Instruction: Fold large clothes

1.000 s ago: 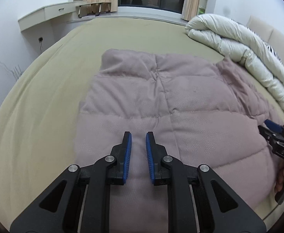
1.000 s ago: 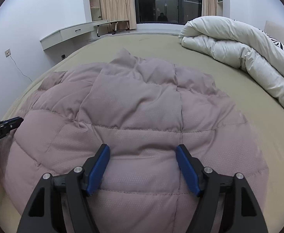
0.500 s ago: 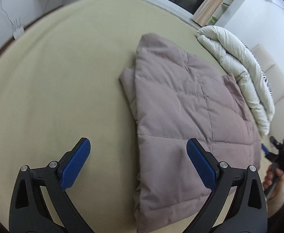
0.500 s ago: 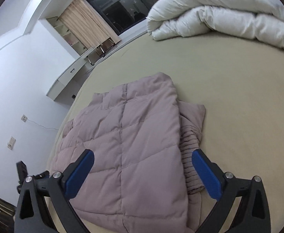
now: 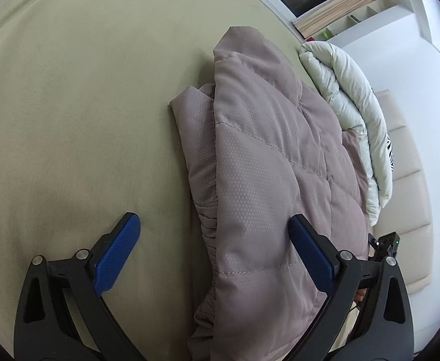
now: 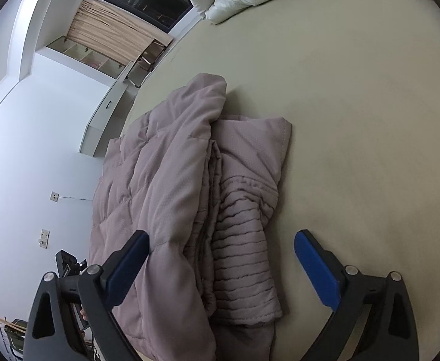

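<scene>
Folded mauve jacket (image 5: 268,186) on my bed (image 5: 69,105).
Left gripper (image 5: 214,251) and right gripper (image 6: 221,266) both gape empty over its near edges.

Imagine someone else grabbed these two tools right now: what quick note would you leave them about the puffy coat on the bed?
Left hand-held gripper: open, holding nothing, over the coat's one side edge.
Right hand-held gripper: open, holding nothing, over the opposite side, above the ribbed cuff.
Both have just let go and opened.
Mauve padded coat: lying folded in layers on the beige bed; a white duvet is piled beyond it.
Done: at least one fold is laid over.
Left: probably tuck the edges that stick out at both sides, then fold again into a smaller bundle.
</scene>
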